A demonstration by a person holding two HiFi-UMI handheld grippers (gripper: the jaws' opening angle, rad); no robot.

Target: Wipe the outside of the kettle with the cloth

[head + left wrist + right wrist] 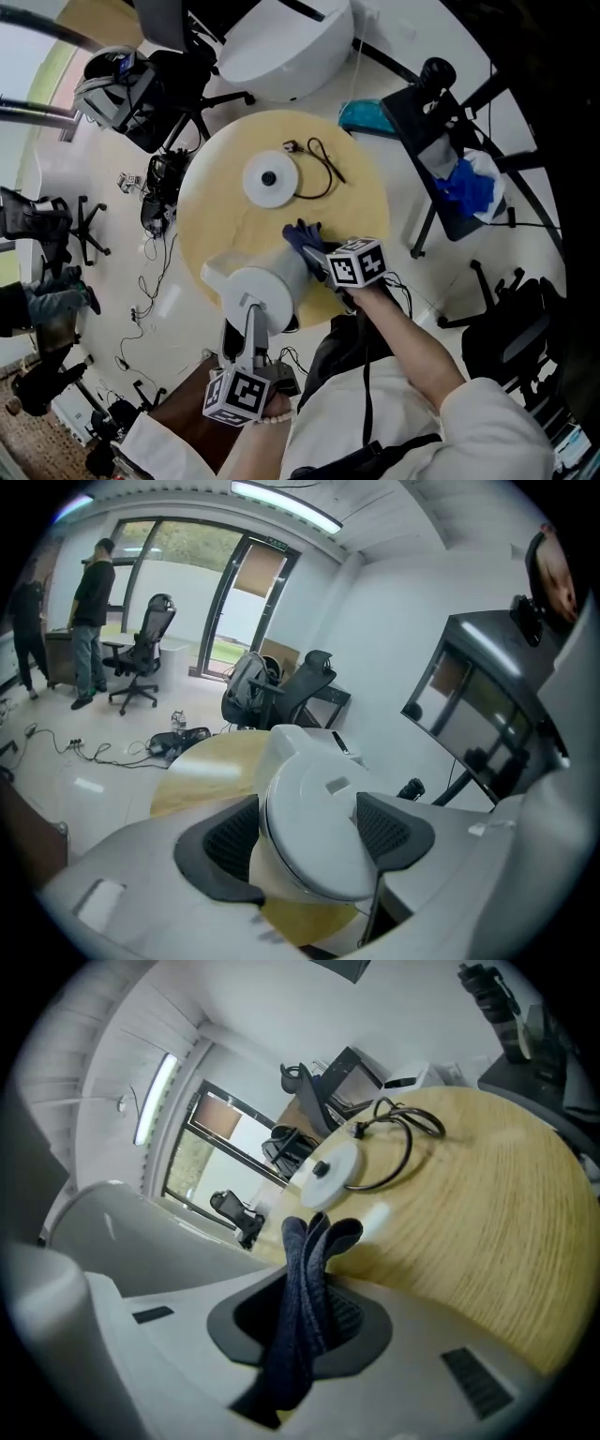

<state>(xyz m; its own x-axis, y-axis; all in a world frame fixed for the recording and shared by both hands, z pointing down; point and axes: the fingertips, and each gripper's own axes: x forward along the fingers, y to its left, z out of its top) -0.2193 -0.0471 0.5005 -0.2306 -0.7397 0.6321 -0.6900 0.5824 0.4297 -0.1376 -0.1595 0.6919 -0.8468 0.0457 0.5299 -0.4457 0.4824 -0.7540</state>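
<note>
Progress: mid-wipe by the look of it, but no dirt or wet streaks show, so done vs left can't be split; I'd assume most of the outside needs covering. Left gripper (305,841) is clamped on the white kettle (265,292), which is at the near edge of the table (361,192); resting or lifted, can't tell. Right gripper (305,1326) pinches the dark blue cloth (314,1241), which sits at the kettle's far side, apparently touching.

Surface: round pale-wood top w/ kettle base (269,178) & black cord (323,173) near centre, apart from kettle.

Room: office, white floor, swivel chairs, loose cables, glass doors, two ppl standing far off.
</note>
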